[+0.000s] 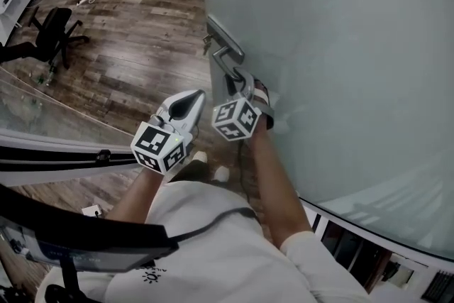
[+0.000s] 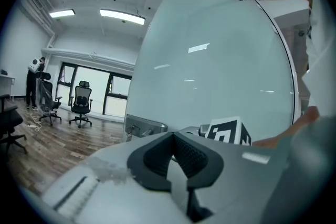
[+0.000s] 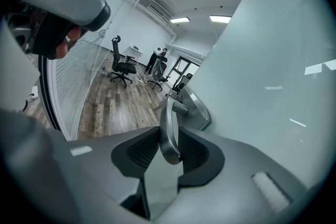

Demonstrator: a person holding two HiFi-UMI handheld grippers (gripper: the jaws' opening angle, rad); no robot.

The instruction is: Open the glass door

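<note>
While the right gripper (image 3: pixel 168 156) pinches the free end of the lever handle (image 3: pixel 168 120), centre of its view, that's probably the best leverage; smooth stiff metal, could slip. Glass door (image 3: pixel 262 76) fills frame right, likely heavy, brittle. Left gripper (image 2: pixel 172 157) is closed, empty.

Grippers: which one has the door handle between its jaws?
The right gripper: its pads clamp the metal door handle. The left gripper is shut on nothing, beside it.
</note>
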